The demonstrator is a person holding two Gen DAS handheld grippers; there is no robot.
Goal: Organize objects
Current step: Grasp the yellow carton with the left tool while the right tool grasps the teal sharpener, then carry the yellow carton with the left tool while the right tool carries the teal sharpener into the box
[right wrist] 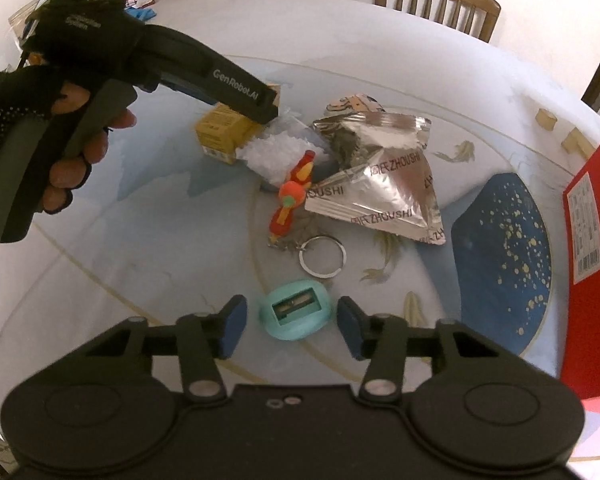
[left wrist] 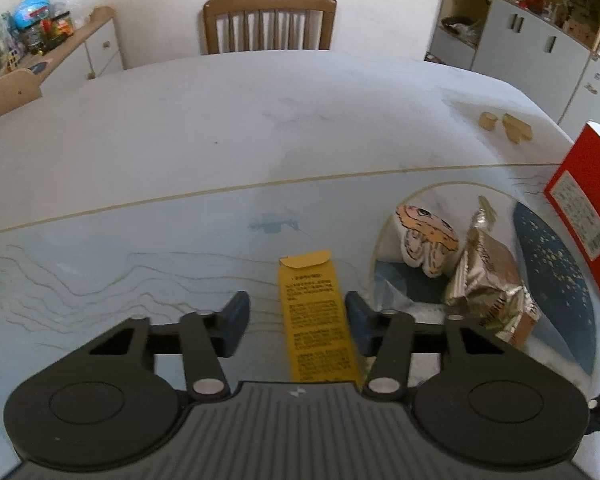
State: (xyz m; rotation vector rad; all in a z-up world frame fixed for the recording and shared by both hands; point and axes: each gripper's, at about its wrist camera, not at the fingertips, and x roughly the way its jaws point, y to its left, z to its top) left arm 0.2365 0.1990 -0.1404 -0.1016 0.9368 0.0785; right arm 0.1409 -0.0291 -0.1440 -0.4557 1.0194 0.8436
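Note:
A tall yellow box point(left wrist: 316, 320) lies on the pale blue mat point(left wrist: 140, 264) between the fingers of my left gripper point(left wrist: 296, 320). The right pad touches its side, the left pad stands clear, so the jaws are open. In the right wrist view the left gripper's tip point(right wrist: 260, 100) covers part of the yellow box point(right wrist: 220, 132). My right gripper point(right wrist: 292, 326) straddles a small teal oval piece with a slot point(right wrist: 296, 314). Narrow gaps show on both sides of it, so this gripper is open too.
A silver foil bag point(right wrist: 380, 184), a red-orange toy on a key ring point(right wrist: 292, 200), a clear bag of white bits point(right wrist: 276, 148) and a cartoon patch point(left wrist: 426, 240) lie mid-mat. A red carton point(right wrist: 592, 260) stands right, wooden pieces point(left wrist: 504, 124) and a chair point(left wrist: 268, 20) beyond.

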